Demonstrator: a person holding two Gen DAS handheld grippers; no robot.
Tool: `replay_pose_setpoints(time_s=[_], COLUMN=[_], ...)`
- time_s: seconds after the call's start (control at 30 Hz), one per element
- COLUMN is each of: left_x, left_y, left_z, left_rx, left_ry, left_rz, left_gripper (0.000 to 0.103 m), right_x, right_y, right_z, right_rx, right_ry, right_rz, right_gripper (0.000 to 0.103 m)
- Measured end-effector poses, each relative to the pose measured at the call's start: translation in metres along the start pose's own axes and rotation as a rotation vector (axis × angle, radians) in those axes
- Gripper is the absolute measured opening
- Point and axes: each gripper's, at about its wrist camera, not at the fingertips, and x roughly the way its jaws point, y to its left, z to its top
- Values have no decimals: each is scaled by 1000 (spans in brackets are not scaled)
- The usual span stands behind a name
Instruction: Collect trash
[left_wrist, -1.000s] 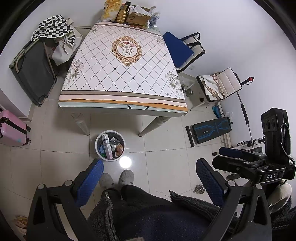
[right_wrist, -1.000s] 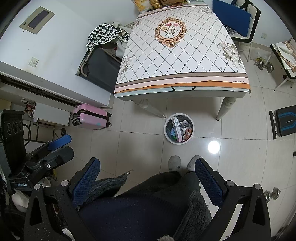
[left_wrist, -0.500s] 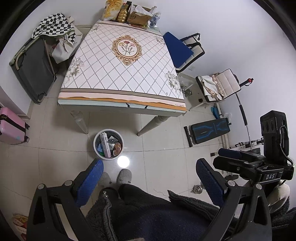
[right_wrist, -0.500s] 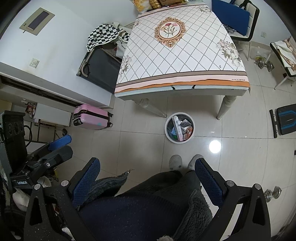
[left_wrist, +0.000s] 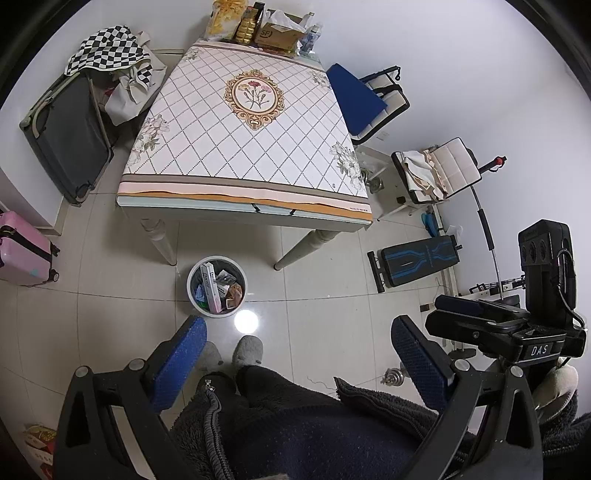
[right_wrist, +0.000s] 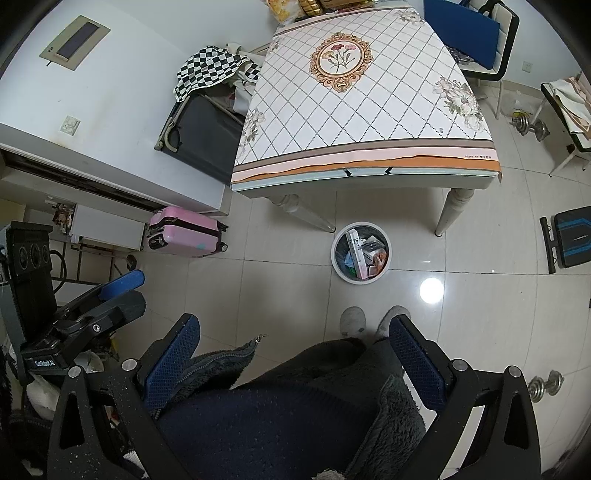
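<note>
Nearest the cameras, both grippers are held high over the person's lap, pointing down at the floor. The left gripper (left_wrist: 297, 341) has its blue-padded fingers (left_wrist: 184, 347) spread wide with nothing between them, and the right gripper (right_wrist: 293, 339) is spread just as wide and equally empty. Between each pair of fingers lies the person's dark fleece jacket (left_wrist: 295, 424), unzipped, and beyond it two grey slippers (left_wrist: 248, 350) stand side by side on the pale tiled floor (left_wrist: 332, 295). A bright lamp reflection (left_wrist: 246, 320) shines on the tiles just ahead of the slippers. Just beyond that stands a round white bin (left_wrist: 216, 286), upright, near the front edge of the table and between its two front legs. The trash (left_wrist: 218, 287) sits inside the bin: a long white box stood on end, some wrappers and scraps of blue and orange. The table (left_wrist: 243, 147) is covered by a diamond-patterned cloth with a flower medallion, and its top is bare save for boxes and bags (left_wrist: 266, 26) crowded at the far edge against the wall. Left of the table lean a dark suitcase (left_wrist: 70, 136) with a chequered cloth (left_wrist: 107, 51) on it, and nearer, a pink suitcase (right_wrist: 184, 230) lies on the floor. Right of the table are a blue-seated chair (left_wrist: 358, 99), a weight bench (left_wrist: 417, 260) and dumbbells (right_wrist: 530, 123).
</note>
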Motion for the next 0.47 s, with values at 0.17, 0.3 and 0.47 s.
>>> replay_pose_setpoints(time_s=[0.17,0.3,0.47], left_x=[0,0,0], left_y=[0,-1,-2], left_z=[0,0,0], left_rx=[-2,-5,-3], left_ry=[2,1,-1], left_rz=[3,4,4], left_gripper=[102,102,102], right_x=[2,4,5], right_y=[1,1,1], right_z=[2,4,4], right_rx=[1,4,3], right_ry=[3,5,6], right_rz=[1,4,4], right_gripper=[103,103,103])
